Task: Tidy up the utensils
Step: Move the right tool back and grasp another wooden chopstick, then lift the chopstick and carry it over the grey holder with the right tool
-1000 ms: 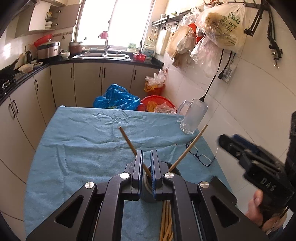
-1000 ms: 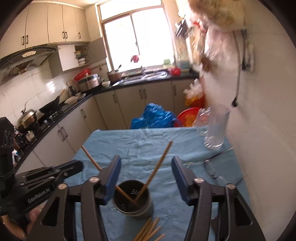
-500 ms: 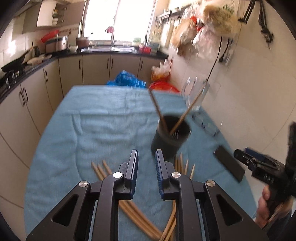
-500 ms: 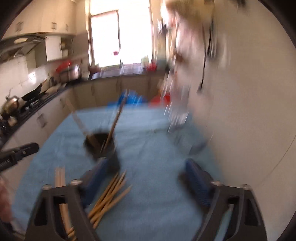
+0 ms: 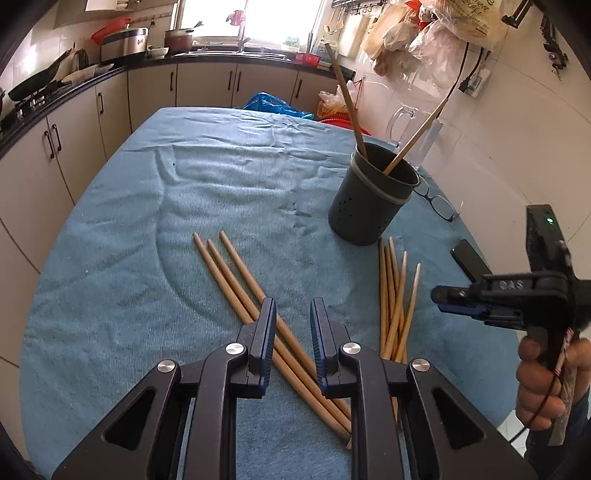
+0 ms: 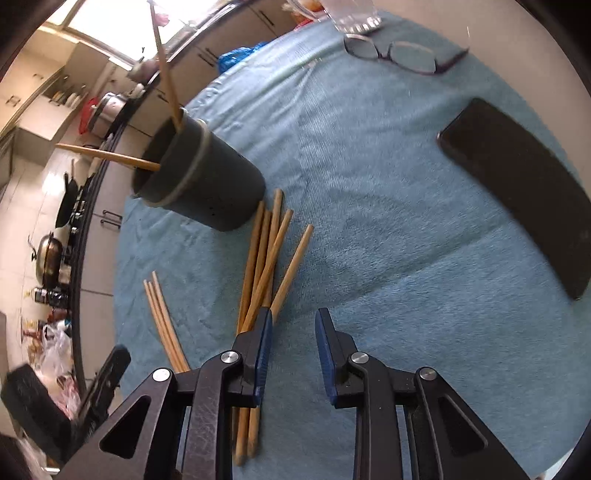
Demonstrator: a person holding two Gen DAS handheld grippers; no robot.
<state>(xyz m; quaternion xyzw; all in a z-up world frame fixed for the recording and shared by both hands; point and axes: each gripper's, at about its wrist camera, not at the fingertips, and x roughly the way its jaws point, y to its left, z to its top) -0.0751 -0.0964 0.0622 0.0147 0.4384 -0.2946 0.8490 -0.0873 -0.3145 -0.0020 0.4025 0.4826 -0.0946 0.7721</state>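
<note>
Where left tongs (image 5: 293,332) hover: three chopsticks (image 5: 236,280), seemingly untouched, beneath.

The only lettering that can be read is "DAS", in small raised capitals on the black body of the right gripper (image 5: 448,297), at the right edge of the left wrist view, above the hand (image 5: 546,384) that holds it. A plastic bag (image 5: 476,18) hanging in the upper right of that view carries dark green print, too small and warped to make out. In the right wrist view no writing can be read.
</note>
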